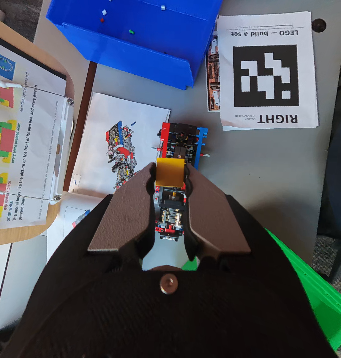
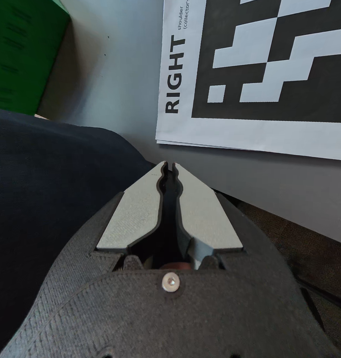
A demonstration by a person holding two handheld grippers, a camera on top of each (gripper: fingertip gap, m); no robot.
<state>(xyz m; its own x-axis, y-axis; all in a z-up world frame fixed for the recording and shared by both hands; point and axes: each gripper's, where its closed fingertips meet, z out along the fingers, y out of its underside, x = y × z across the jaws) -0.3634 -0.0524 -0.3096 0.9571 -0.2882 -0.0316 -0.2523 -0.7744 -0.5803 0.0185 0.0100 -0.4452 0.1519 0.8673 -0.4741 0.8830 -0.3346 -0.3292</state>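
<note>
On the desk: grey desk [image 1: 262, 174] carries my blue bin [image 1: 127, 44], a clipboard [image 1: 30, 228], a marker sheet [image 1: 266, 73], a build page [image 1: 100, 147] and a green bin [image 1: 320, 302] at the near right.
Model: brick chassis [image 1: 182, 147] lies lengthwise just right of the build page, red rail on one side, blue on the other.
Left gripper [image 1: 170, 172]: clenched on a yellow panel [image 1: 169, 172], a finger against each side edge, held over the chassis middle; whether the panel touches it I cannot tell.
Left pose: I point down and forward along the chassis axis.
Grip note: I judge best to keep the panel square to the rails and squeeze evenly, since the smooth edges could slip.
Right gripper [image 2: 170, 164]: closed on nothing, tips nearly meeting.
Right pose: parked low at the desk's near edge, beside a dark sleeve [image 2: 49, 184], aimed at the marker sheet, well apart from the chassis.
</note>
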